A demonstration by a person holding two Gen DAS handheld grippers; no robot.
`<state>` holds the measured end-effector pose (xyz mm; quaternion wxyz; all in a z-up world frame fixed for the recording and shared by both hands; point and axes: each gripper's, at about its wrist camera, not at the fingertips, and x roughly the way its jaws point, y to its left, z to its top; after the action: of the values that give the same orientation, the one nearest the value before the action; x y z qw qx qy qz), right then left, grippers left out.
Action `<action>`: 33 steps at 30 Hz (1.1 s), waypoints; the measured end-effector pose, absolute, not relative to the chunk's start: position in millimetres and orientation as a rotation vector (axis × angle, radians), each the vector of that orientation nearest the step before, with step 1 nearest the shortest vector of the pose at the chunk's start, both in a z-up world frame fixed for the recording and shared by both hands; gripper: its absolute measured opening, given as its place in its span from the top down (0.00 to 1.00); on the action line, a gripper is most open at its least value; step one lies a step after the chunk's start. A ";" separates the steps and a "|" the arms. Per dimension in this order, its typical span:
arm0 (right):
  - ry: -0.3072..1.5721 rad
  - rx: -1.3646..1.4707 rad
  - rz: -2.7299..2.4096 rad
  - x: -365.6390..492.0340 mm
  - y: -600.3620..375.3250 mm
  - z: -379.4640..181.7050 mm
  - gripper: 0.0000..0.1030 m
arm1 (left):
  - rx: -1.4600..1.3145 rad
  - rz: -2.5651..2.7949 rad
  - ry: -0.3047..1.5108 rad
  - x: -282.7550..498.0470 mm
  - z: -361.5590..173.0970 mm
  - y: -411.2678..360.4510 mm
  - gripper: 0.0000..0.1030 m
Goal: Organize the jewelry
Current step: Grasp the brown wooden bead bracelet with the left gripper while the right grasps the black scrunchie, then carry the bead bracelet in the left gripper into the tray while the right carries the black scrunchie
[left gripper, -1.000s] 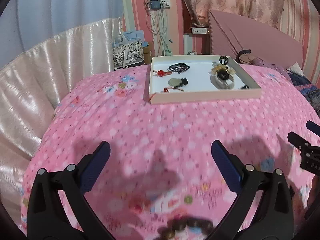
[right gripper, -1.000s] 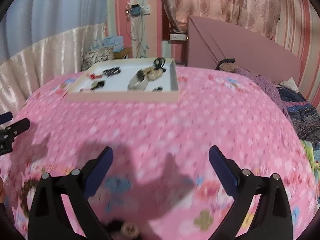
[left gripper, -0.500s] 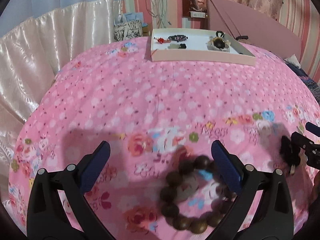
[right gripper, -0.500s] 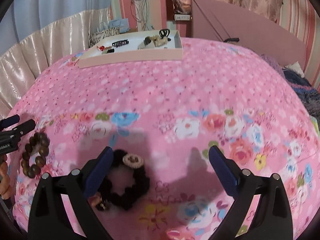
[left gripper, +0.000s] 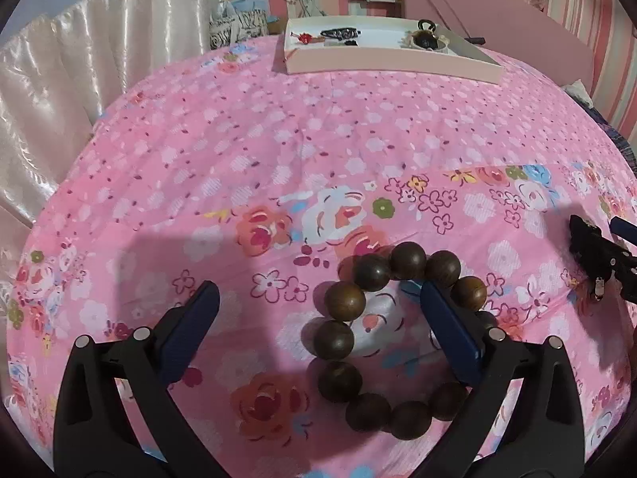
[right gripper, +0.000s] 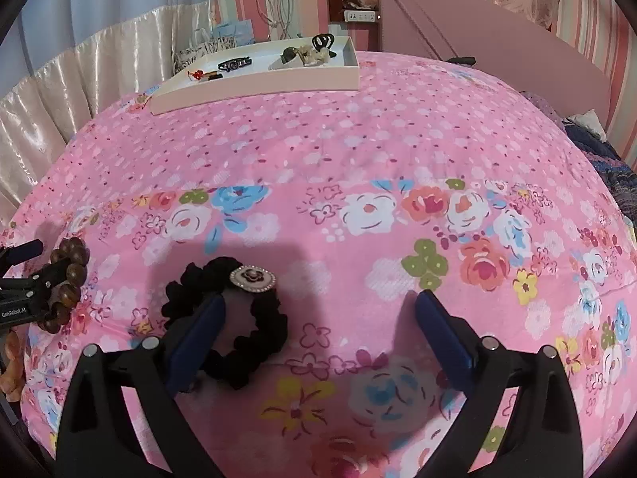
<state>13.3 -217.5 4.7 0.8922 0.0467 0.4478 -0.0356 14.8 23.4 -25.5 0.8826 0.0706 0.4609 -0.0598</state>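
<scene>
- Left wrist view: a bracelet of dark wooden beads (left gripper: 398, 342) is seen lying flat on the pink flowered bedspread (left gripper: 278, 151), not yet lifted. The left claw (left gripper: 318, 326) is held wide apart, with nothing gripped; its right finger (left gripper: 450, 334) is placed inside the bead ring and its left finger well outside it.
- At the far end of the bed a shallow tray (left gripper: 390, 65) is seen with several small pieces already laid in it, so part of the sorting is judged done.
- The path from bracelet to tray is crossed only by bedspread; the right tool is glimpsed at the right edge.
- Right wrist view: a black scrunchie (right gripper: 227, 318) with a round flower ornament (right gripper: 252, 278) is seen on the bedspread, also not yet picked up. The right claw (right gripper: 320, 322) is spread open and empty, its left finger (right gripper: 199, 334) resting over the scrunchie's ring.
- The tray (right gripper: 258, 85) is shown well apart from both items; the bead bracelet (right gripper: 65, 283) appears at the left edge by the other tool.
- Two pieces at least are judged left to move.
</scene>
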 end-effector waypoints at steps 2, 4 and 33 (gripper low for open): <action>0.933 0.083 -0.080 14.3 -215.4 4.1 0.07 | 0.140 -0.124 0.963 15.8 -26.0 24.0 0.03; 0.936 0.069 -0.086 15.4 -213.5 3.9 0.08 | 0.131 -0.128 0.970 16.6 -27.0 25.3 0.07; 0.922 0.048 -0.065 27.6 -205.2 14.5 0.84 | 0.116 -0.181 0.978 30.8 -17.3 11.1 0.75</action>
<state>27.6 -205.2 14.5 0.8948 0.0231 0.4447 -0.0311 30.8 11.1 -17.3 0.8773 0.0555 0.4688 -0.0866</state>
